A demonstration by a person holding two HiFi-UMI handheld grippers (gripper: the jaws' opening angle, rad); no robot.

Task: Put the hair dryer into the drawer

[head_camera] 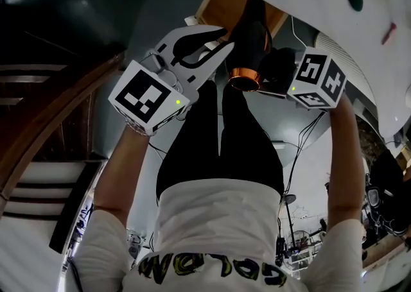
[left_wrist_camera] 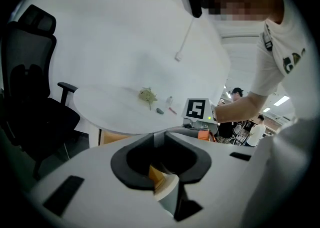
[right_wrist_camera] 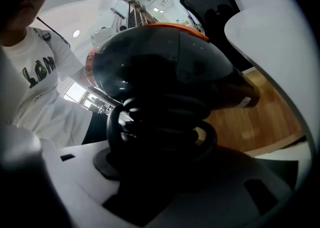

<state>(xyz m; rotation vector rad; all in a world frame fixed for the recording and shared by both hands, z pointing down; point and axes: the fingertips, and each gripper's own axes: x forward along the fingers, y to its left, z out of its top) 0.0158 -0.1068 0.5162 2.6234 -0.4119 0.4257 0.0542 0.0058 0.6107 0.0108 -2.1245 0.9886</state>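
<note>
The hair dryer [head_camera: 249,43] is black with a copper ring at its nozzle, and it is held up in front of the person's body. My right gripper [head_camera: 273,69] is shut on its handle, where the black cord [right_wrist_camera: 160,122] is coiled. The dryer's body [right_wrist_camera: 160,66] fills the right gripper view. My left gripper [head_camera: 225,37] reaches to just left of the dryer with its pads together and nothing between them [left_wrist_camera: 159,134]. A tan wooden unit [head_camera: 225,3] shows under the white table; whether it is the drawer I cannot tell.
The round white table [head_camera: 308,2] carries a plant sprig [left_wrist_camera: 148,95], a dark pebble [head_camera: 355,0] and a red pen [head_camera: 390,33]. A black office chair [left_wrist_camera: 30,96] stands beside it. Stair steps [head_camera: 38,181] lie at the left. People stand in the background [left_wrist_camera: 235,94].
</note>
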